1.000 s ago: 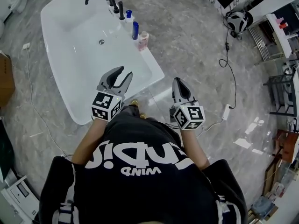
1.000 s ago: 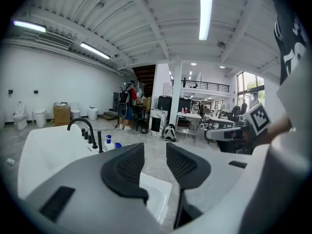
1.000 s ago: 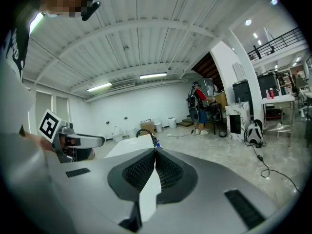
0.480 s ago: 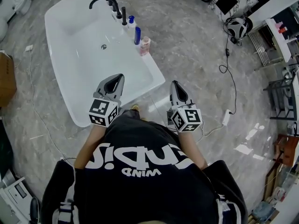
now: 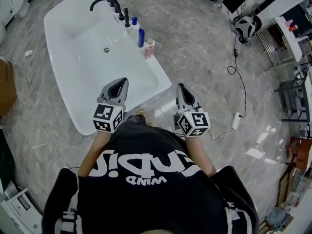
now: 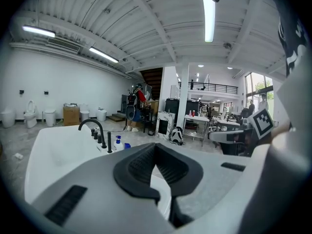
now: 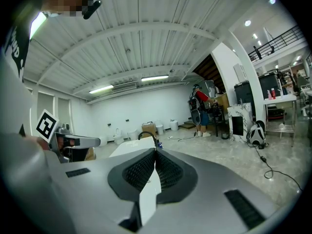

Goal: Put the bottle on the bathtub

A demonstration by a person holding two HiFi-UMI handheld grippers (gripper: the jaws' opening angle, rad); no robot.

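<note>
A white bathtub [image 5: 63, 77] stands on the marble floor, its black faucet [image 5: 105, 0] on the far rim. Three bottles line the right rim: a white pump bottle [image 5: 134, 22], a blue bottle [image 5: 141, 37] and a pink one [image 5: 149, 48]. The pump bottle [image 6: 117, 141] and the faucet [image 6: 92, 128] also show in the left gripper view. My left gripper [image 5: 121, 84] is shut and empty above the tub's near end. My right gripper [image 5: 181, 87] is shut and empty over the floor beside the tub's near corner. Neither touches a bottle.
A black cable [image 5: 239, 57] and a white power strip [image 5: 237, 117] lie on the floor to the right. Metal racks [image 5: 295, 96] stand at the right edge. A cardboard box [image 5: 6, 84] sits at the left, a helmet [image 5: 247, 22] at the top right.
The left gripper's jaws, open a second ago, have shut. Both grippers have held almost still since half a second ago.
</note>
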